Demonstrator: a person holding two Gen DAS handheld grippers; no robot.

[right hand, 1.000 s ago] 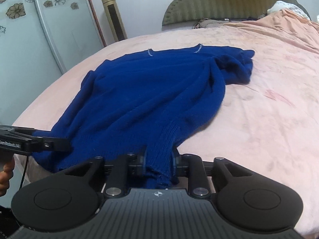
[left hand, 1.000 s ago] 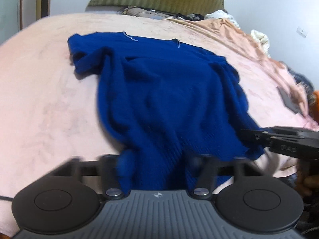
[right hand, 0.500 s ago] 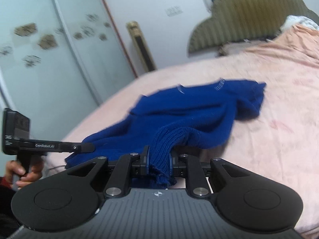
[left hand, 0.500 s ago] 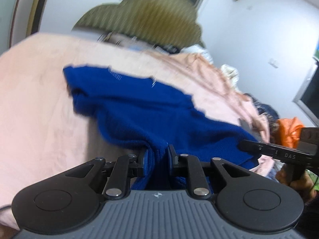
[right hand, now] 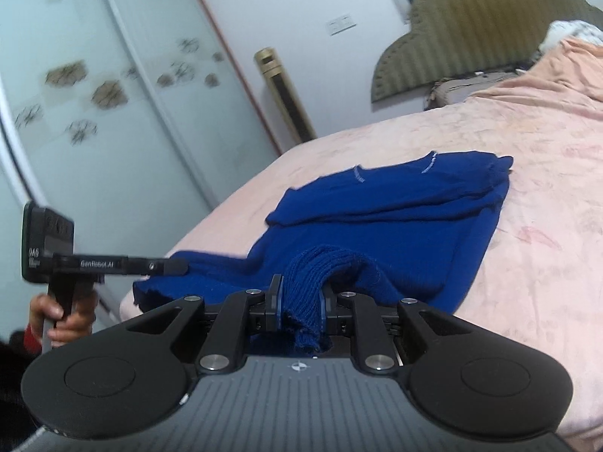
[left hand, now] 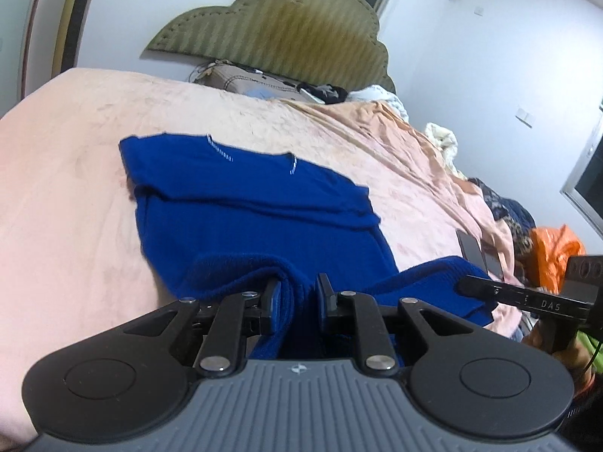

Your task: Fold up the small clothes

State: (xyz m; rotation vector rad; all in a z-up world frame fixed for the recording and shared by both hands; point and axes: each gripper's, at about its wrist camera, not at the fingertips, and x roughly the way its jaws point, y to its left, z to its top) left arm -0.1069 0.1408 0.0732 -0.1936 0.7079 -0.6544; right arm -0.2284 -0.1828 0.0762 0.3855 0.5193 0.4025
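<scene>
A dark blue knit sweater (left hand: 245, 196) lies on the pink bed, collar toward the headboard. Its lower hem is lifted off the blanket and curls over the body. In the left wrist view my left gripper (left hand: 297, 290) is shut on one bunched hem corner. My right gripper (right hand: 301, 293) is shut on the ribbed hem at the other corner, which hangs out behind its pads. Each view shows the other gripper at the edge: the right gripper (left hand: 467, 284) with its tips at the raised hem, and the left gripper (right hand: 177, 265) likewise, with a hand below it.
The pink blanket (left hand: 56, 207) covers the bed up to an olive headboard (left hand: 286, 26). Clothes and a pillow pile up at the head (left hand: 264, 83). Two dark flat items (left hand: 475, 252) and an orange bag (left hand: 557, 252) lie at the right edge. Sliding wardrobe doors (right hand: 94, 113) stand left.
The left jaws closed on the hem. Both grippers then rose and tipped up, lifting the sweater's lower edge off the bed and over its body.
</scene>
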